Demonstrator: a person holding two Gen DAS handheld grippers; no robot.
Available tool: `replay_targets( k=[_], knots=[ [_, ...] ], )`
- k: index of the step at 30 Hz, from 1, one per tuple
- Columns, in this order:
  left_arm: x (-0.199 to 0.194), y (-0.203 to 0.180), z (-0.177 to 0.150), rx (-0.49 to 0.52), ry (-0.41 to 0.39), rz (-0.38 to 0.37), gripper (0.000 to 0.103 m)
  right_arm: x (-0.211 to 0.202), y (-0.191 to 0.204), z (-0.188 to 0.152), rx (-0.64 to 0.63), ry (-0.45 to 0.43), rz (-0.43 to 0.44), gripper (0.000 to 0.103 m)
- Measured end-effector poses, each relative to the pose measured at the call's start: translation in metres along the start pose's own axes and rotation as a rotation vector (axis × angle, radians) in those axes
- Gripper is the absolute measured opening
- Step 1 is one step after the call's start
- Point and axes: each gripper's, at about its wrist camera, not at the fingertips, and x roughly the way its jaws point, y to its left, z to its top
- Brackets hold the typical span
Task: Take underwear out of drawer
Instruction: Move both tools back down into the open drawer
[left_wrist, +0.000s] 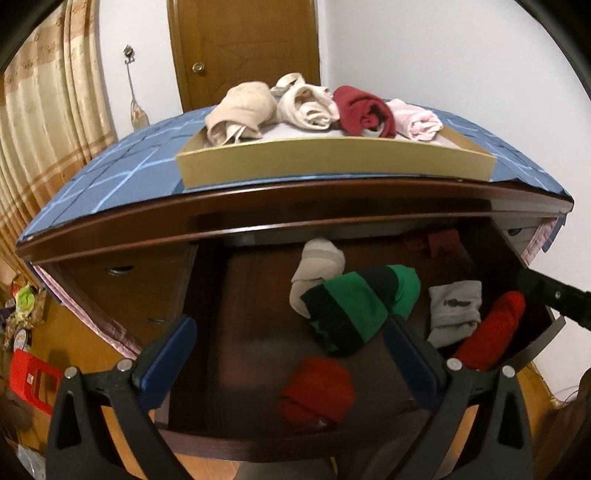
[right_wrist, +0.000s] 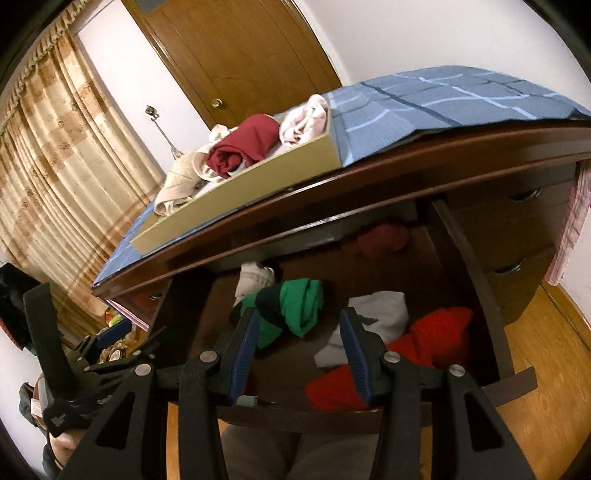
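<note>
The left gripper (left_wrist: 291, 354) occupies the bottom of its frame, tilted down into the open drawer (left_wrist: 236, 332); its blue-padded fingers (left_wrist: 166, 358) stand spread wide, with nothing between them. The right gripper (right_wrist: 299, 354) is likewise angled down at the bottom of its frame, its ribbed blue pads (right_wrist: 243, 354) partly spread and gripping nothing. Its black tip alone enters the right edge of the left view.

Loose rolled underwear lies on the dark wooden drawer floor: a red roll (left_wrist: 317, 391) nearest, a green-and-black striped roll (left_wrist: 354, 306) at centre, a grey piece (left_wrist: 454, 310) and a second red roll (left_wrist: 491, 332) at right, a beige roll (left_wrist: 317, 273) behind. An item at the shadowed back of the drawer is indistinct.

Farther up, a shallow cardboard tray (left_wrist: 332, 166) rests on a blue grid-patterned cloth (left_wrist: 122, 173) and holds beige, cream, maroon and pink rolls.
</note>
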Motion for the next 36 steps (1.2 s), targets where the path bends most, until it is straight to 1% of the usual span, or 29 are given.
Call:
replay_targets(
  k=[4,7,9,12,15,17,19,22,25,27,30,33,36],
  knots=[
    [0.012,0.011,0.0,-0.035,0.043,-0.003,0.103,0.015,-0.004,0.004,0.015,0.042,0.005,0.048],
    [0.018,0.015,0.002,-0.04,0.064,-0.003,0.103,0.026,-0.003,0.005,-0.011,0.081,-0.013,0.048],
    [0.02,0.013,0.004,-0.021,0.066,-0.021,0.103,0.029,-0.009,0.008,-0.005,0.094,-0.039,0.048],
    [0.024,0.006,0.009,0.033,0.067,-0.042,0.103,0.028,-0.024,0.013,0.023,0.102,-0.063,0.048],
    [0.031,-0.001,0.014,0.077,0.085,-0.055,0.103,0.029,-0.034,0.015,0.041,0.119,-0.087,0.048],
    [0.036,-0.006,0.017,0.093,0.1,-0.079,0.103,0.035,-0.037,0.015,0.053,0.156,-0.1,0.048],
    [0.038,-0.01,0.019,0.126,0.108,-0.099,0.103,0.045,-0.035,0.017,0.037,0.199,-0.097,0.048],
    [0.041,-0.017,0.021,0.187,0.11,-0.089,0.103,0.066,-0.032,0.019,-0.017,0.294,-0.166,0.048],
    [0.043,-0.017,0.024,0.221,0.116,-0.091,0.103,0.085,-0.038,0.02,0.014,0.382,-0.163,0.048],
    [0.045,-0.016,0.027,0.24,0.117,-0.095,0.103,0.095,-0.039,0.02,0.01,0.427,-0.185,0.048],
    [0.05,-0.017,0.031,0.279,0.123,-0.106,0.103,0.108,-0.036,0.022,-0.021,0.468,-0.203,0.048],
    [0.052,-0.019,0.032,0.323,0.133,-0.133,0.103,0.118,-0.031,0.023,-0.044,0.501,-0.228,0.048],
    [0.052,-0.021,0.031,0.359,0.141,-0.179,0.103,0.129,-0.026,0.022,-0.067,0.534,-0.247,0.048]
  ],
)
